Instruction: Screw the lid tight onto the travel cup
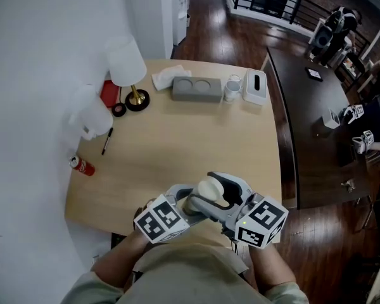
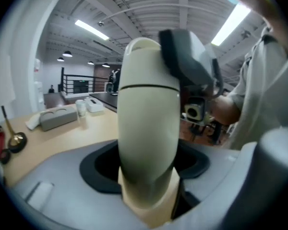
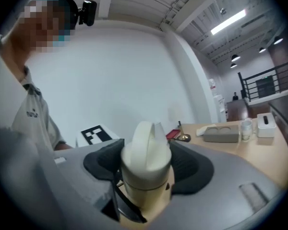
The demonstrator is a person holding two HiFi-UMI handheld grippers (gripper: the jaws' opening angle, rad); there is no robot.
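The person is holding a cream travel cup [image 1: 206, 190] between both tools, close to their body, at the near edge of the table [image 1: 177, 151]. I cannot tell whether it is touching the wood. The cup is a smooth, rounded cylinder with a thin seam running around it. Its lid [image 3: 145, 152] is the same cream colour and is carrying a flat loop handle across the top.

The left hand-held gripper [image 2: 149, 164] is clamping the cup's body between its black pads. The right hand-held gripper [image 3: 146, 169] is closing on the lid from the other side, its pads pressing both flanks.

The table is pale wood, and most of what is on it is sitting along the far edge. A white-shaded lamp [image 1: 128, 68] on a brass base is standing at the left. Beside it a crumpled white napkin [image 1: 171, 76] is lying, then a grey holder with two round hollows [image 1: 197, 88], a small clear cup [image 1: 232, 87] and a white tissue box [image 1: 256, 86]. A red can [image 1: 82, 165] is lying on its side near the left edge, with a dark pen [image 1: 106, 141] just beyond it.

A white wall [image 1: 44, 56] is running along the left. Dark wooden floor [image 1: 240, 37] is stretching away towards a black railing [image 1: 272, 2], and a long dark bench [image 1: 310, 132] is standing to the right.
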